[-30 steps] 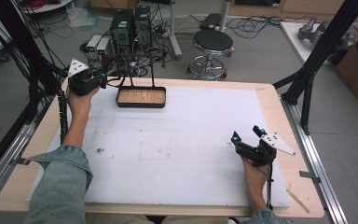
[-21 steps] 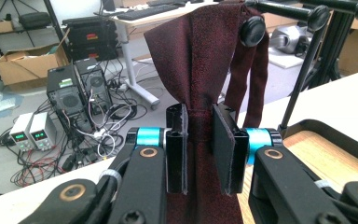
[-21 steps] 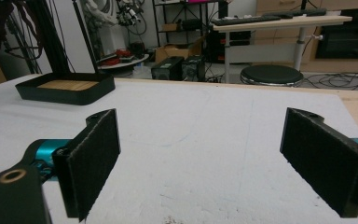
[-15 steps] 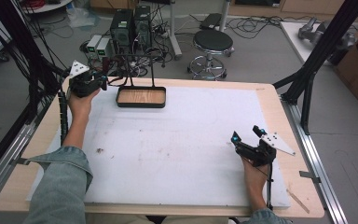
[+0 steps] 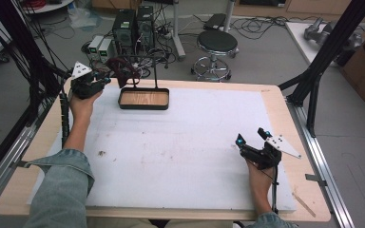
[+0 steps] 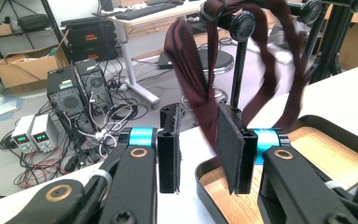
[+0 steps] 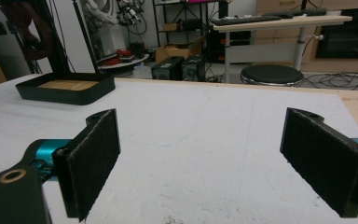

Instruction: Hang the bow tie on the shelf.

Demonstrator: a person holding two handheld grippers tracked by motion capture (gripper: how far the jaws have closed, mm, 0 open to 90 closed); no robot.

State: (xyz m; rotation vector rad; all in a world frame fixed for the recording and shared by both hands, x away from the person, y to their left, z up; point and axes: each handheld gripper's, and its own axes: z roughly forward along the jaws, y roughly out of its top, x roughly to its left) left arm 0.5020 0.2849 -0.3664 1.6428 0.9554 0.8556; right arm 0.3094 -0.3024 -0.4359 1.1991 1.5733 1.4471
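Up left, left tool [image 6: 198,154] narrowly parted beside maroon strap [image 6: 193,70], right tool [image 7: 200,163] wide, empty.

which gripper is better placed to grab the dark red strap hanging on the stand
Left. The left gripper is right at the strap, jaws open beside it. The right gripper rests far across the table.

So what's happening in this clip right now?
A person works at a table with a gripper in each hand. The left gripper is up at the stand on the black tray, its jaws part open around a dark red band hanging from the stand's peg, not yet clamped. The right gripper rests wide open on the white mat, holding nothing.
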